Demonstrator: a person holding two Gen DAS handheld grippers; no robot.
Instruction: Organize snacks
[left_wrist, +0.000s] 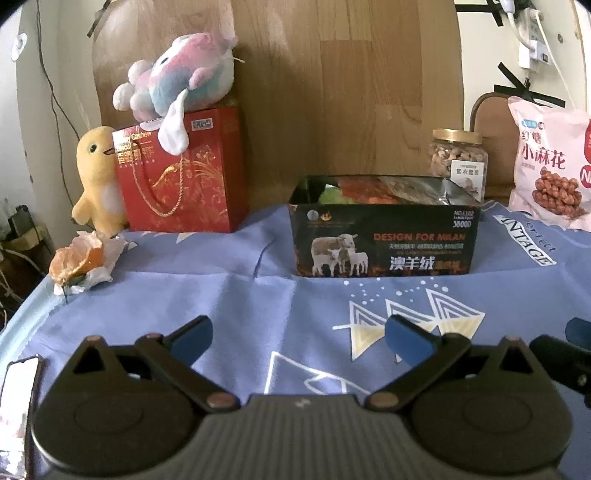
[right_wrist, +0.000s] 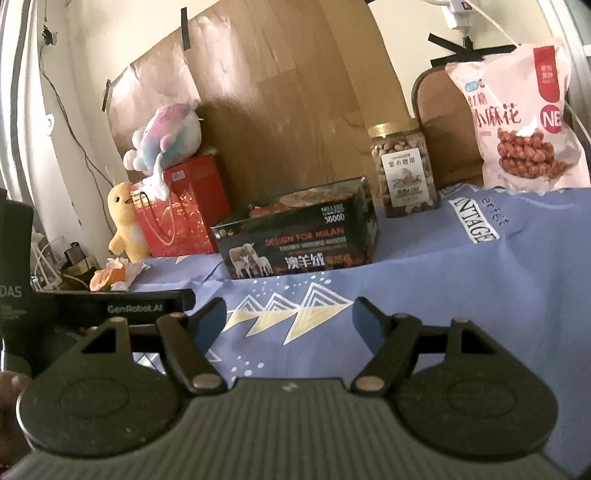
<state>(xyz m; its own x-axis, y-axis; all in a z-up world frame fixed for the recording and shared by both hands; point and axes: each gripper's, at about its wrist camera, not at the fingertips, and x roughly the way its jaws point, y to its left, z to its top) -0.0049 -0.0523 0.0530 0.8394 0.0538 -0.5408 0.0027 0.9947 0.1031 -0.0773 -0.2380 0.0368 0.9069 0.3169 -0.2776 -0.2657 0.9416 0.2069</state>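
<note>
A dark open box (left_wrist: 384, 236) printed with sheep stands on the blue cloth, with snack packets (left_wrist: 369, 190) inside; it also shows in the right wrist view (right_wrist: 299, 240). Behind it to the right stands a jar of nuts (left_wrist: 456, 158) (right_wrist: 404, 170). A pink snack bag (left_wrist: 550, 166) (right_wrist: 524, 125) leans at the far right. My left gripper (left_wrist: 299, 341) is open and empty, low over the cloth in front of the box. My right gripper (right_wrist: 290, 323) is open and empty, to the right of the left gripper's body (right_wrist: 122, 306).
A red gift bag (left_wrist: 184, 173) with a pastel plush (left_wrist: 177, 77) on top stands at the back left, beside a yellow plush (left_wrist: 98, 181). Orange peel on tissue (left_wrist: 83, 262) lies at the cloth's left edge. A phone (left_wrist: 18, 406) lies near left. A wooden board (left_wrist: 332, 92) backs the table.
</note>
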